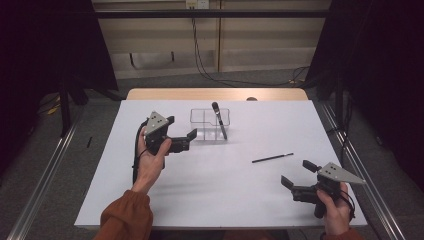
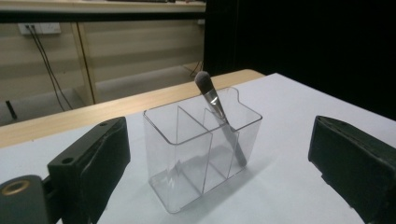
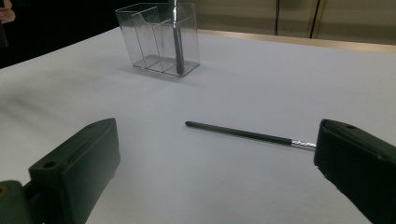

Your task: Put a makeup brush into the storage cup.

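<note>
You have two brushes: one [image 1: 218, 120] leans in the right end compartment of the single clear holder [image 1: 202, 123], one [image 1: 272, 158] lies flat on the table [image 1: 210, 195]. Your left gripper [image 1: 191, 135] and right gripper [image 1: 296, 174] both gape, holding nothing.

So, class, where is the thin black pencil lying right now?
In the high view the pencil lies flat on the table, right of centre, between the clear box and the right claw.

The right gripper view's top edge crops the brush [image 3: 176, 42]; a jaw hides the pencil's [image 3: 243, 134] tip.
</note>
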### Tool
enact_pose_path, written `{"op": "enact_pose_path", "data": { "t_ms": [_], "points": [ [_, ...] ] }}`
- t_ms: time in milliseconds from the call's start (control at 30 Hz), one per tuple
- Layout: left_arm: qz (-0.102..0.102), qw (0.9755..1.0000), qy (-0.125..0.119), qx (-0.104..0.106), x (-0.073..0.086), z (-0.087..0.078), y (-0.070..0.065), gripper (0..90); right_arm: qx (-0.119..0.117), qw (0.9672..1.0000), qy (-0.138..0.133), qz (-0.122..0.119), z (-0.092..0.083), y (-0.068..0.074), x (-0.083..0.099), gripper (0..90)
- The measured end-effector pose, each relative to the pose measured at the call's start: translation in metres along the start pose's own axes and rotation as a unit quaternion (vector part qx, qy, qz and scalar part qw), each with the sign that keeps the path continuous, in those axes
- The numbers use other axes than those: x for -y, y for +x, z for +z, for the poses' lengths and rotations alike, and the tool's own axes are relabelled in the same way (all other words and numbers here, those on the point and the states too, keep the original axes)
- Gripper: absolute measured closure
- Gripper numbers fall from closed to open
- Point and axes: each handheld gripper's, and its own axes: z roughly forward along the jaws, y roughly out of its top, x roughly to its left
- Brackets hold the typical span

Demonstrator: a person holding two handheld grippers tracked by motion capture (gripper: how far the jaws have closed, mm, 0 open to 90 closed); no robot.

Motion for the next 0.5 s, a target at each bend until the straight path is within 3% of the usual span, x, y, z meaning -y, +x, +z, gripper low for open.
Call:
{"op": "enact_pose_path", "data": {
  "t_ms": [33,100,200,367,500],
  "points": [
    [-0.006,1.0,-0.003,0.001,0.0,-0.002,0.001,5.5,0.0,1.0,0.0,0.0,0.0,0.0,0.0,0.0],
    [0.007,1.0,-0.003,-0.005,0.001,-0.007,0.002,5.4,-0.001,1.0,0.0,0.0,0.0,0.0,0.0,0.0],
    [0.008,0.9999,0.002,-0.006,0.006,-0.015,0.005,4.8,-0.001,1.0,0.001,0.0,0.0,0.0,0.0,0.0],
    [0.015,0.9995,0.002,-0.026,0.013,-0.026,0.008,4.8,-0.001,1.0,0.001,-0.001,0.0,0.0,0.0,0.0],
    [0.034,0.9992,0.004,-0.019,0.019,-0.034,0.012,6.0,-0.002,1.0,0.002,0.0,0.0,0.0,0.0,0.0]
  ]
}}
